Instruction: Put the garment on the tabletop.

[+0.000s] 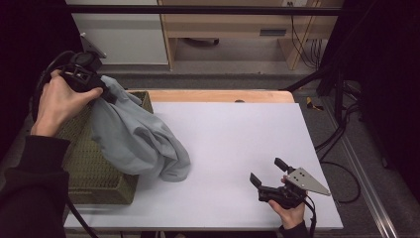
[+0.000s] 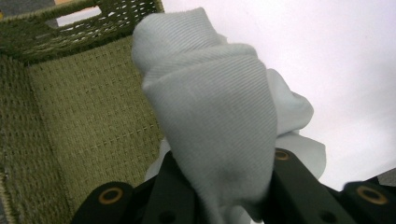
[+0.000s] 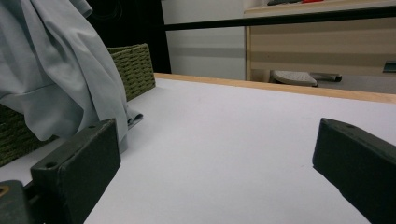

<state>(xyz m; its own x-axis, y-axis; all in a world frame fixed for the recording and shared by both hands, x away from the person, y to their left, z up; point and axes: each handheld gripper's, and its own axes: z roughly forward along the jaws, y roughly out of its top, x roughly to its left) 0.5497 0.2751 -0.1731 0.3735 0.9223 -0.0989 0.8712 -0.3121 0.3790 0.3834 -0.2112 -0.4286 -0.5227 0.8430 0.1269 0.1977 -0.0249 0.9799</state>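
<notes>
Cloth, pale grey and soft, hangs from the left gripper, whose jaws are pinched tight on a bunched fold of it; in the left gripper view the fabric wells up between the two black jaws and spills forward. Taking the basket as the landmark: the gripper is raised above the basket's far right corner, and the cloth drapes down from there over the basket's right rim, with its lower end lying on the white table just right of the basket. The right gripper rests well to the right of the basket, near the table's front edge, its jaws spread wide with nothing between them; the right gripper view looks level across the table toward the hanging cloth and the basket. Likely risks: the grip takes only a small fold, so the cloth's weight could pull it free if lifted further; the trailing end may catch on the woven rim and drag or tip the basket; and the cloth is bunched, so a corner for the free gripper would be hard to find. The basket is green, woven and rectangular; the part of its floor in view is bare, and only draped cloth crosses its rim.
</notes>
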